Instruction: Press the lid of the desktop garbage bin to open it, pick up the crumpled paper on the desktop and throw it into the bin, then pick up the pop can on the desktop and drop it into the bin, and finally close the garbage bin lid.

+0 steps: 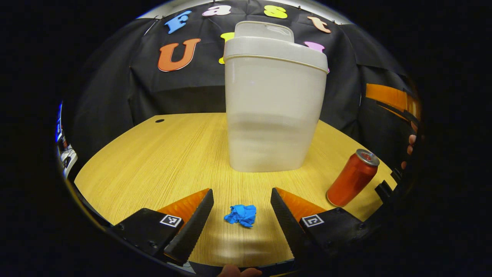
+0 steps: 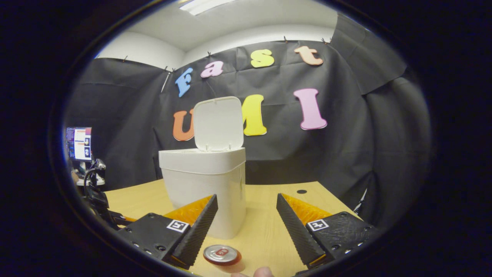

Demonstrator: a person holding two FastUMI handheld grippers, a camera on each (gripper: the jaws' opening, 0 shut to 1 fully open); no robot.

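Crumpled paper [image 1: 240,215] lies untouched between the left gripper's [image 1: 241,200] wide-spread fingers [image 1: 194,223].

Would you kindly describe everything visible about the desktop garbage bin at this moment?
The garbage bin is a tall, off-white, plastic-looking tub with rounded corners and a collar round its top. Its hinged lid is flipped up, standing nearly upright, so the bin is open. It stands upright on the wooden table, touching nothing else; the crumpled blue paper and the red can lie apart from it.

One bin [image 1: 275,104] (lid up), one can [image 1: 352,177], one paper ball [image 1: 241,215].
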